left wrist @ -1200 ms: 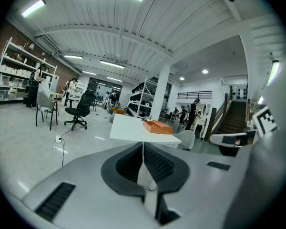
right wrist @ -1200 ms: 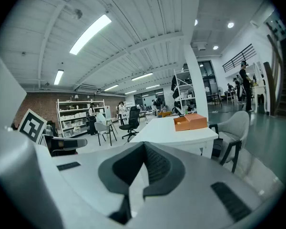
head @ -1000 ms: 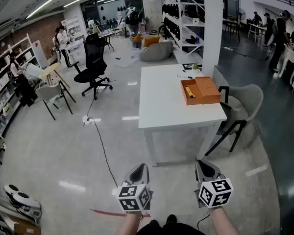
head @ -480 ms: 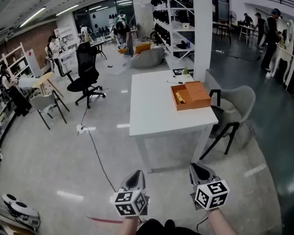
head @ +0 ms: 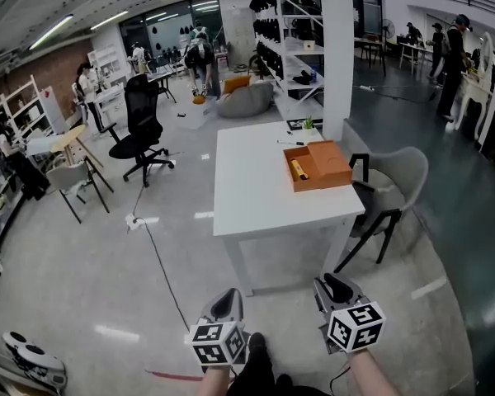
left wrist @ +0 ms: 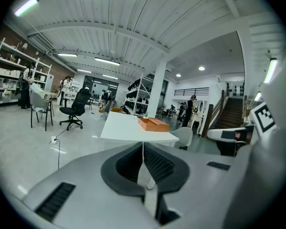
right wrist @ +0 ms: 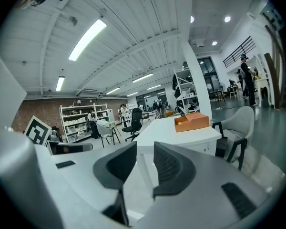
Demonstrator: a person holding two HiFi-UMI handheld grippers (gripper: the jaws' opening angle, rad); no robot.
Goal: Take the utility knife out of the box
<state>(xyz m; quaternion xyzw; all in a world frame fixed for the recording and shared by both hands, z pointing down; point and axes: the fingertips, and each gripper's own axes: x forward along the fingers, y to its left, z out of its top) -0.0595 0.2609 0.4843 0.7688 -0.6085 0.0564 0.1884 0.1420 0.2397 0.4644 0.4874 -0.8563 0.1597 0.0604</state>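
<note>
we hold the left gripper [head: 228,296] closed and the right gripper [head: 337,285] just opening, empty, well apart from the orange cardboard box [head: 318,165] with the yellow utility knife [head: 299,169]

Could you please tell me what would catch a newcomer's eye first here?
The open orange box on the white table, with a yellow utility knife inside. Nearer, over the floor short of the table: the left gripper shut, the right gripper with jaws just opening, empty.

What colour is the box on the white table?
Orange. The box shows best in the head view.
</note>
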